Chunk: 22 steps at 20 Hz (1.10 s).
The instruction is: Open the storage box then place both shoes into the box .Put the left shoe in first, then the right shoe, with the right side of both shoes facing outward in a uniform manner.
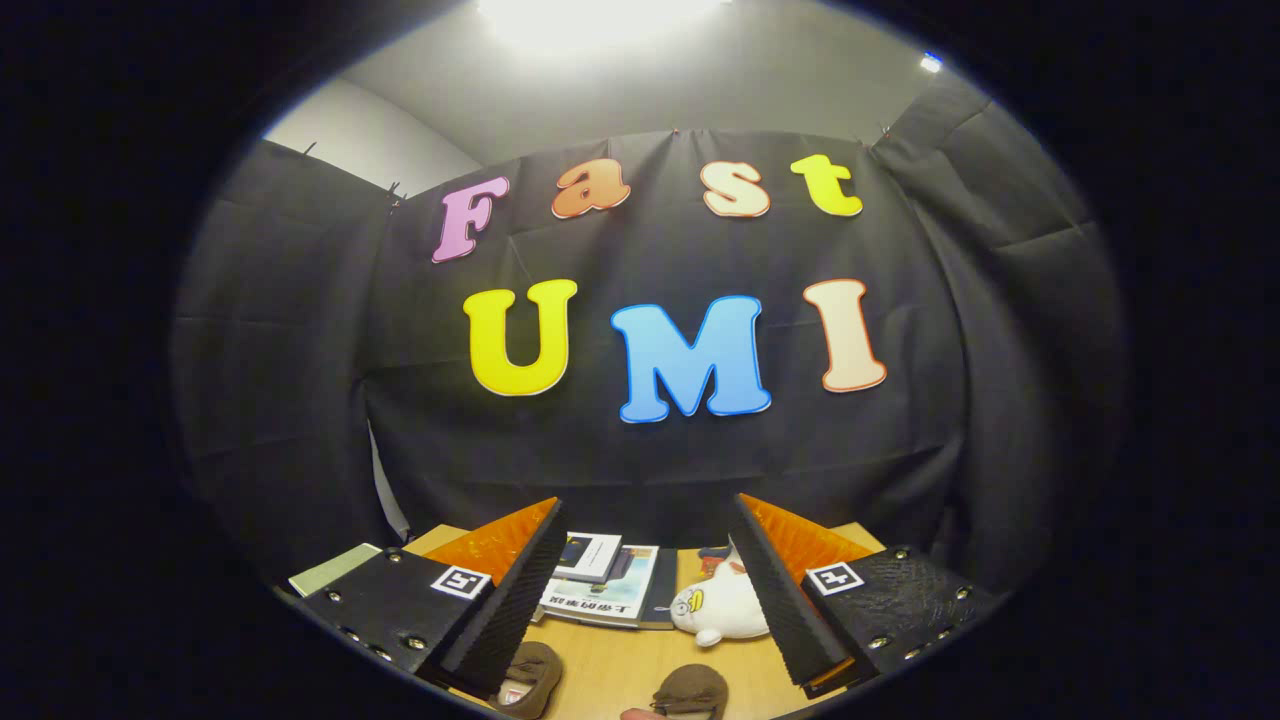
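Shoes sit low in my view, two brown ones on the table (600, 670), close under the gripper (650, 600). One shoe (530, 678) lies just beside the inner edge of my left finger (505, 600), partly tucked beneath it; the second shoe (692, 690) lies between the fingers, nearer the right finger (785, 600). Both are cut off low down, so I cannot tell which is left or right, nor which way they face.

Going by size: the booth wall (640, 460), black cloth, rises behind the table and takes up most of what I see, with a pale ceiling (650, 90) and a bright light (590, 15) above it. The wooden table comes next. On it, beyond the fingers and between them, lies a stack of books (605, 585), a smaller dark booklet on top of a larger one. Just right of the books a white plush toy (720, 608) lies against the inner side of my right finger. A greenish flat book (335, 568) pokes out past my left finger.

My fingers stand wide apart and hold nothing. The books and toy lie ahead of the shoes.
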{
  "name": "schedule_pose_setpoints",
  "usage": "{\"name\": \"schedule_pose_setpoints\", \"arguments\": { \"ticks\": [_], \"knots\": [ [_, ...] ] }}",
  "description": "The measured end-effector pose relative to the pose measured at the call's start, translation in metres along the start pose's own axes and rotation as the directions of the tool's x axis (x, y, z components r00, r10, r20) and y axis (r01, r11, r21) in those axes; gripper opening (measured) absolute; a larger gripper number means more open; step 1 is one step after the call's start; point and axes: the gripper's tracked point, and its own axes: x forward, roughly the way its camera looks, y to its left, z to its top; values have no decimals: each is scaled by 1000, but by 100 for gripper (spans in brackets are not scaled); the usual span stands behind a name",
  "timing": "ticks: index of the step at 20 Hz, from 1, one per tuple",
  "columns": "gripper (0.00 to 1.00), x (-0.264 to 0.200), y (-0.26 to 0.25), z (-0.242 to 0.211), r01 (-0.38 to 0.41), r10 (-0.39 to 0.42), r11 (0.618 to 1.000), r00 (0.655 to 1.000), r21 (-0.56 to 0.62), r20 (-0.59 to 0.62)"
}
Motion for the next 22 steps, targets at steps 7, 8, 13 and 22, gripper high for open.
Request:
{"name": "schedule_pose_setpoints", "arguments": {
  "ticks": [7, 8, 13, 22],
  "knots": [
    [99, 20, 53, -60, -176, 200, 968, 972, 180, -123],
    [99, 22, 67, -69, -212, 247, 952, 959, 221, -142],
    [98, 25, 131, -108, -348, 466, 831, 862, 434, -201],
    [98, 30, 199, -191, -361, 652, 677, 698, 641, -296]
  ]
}}
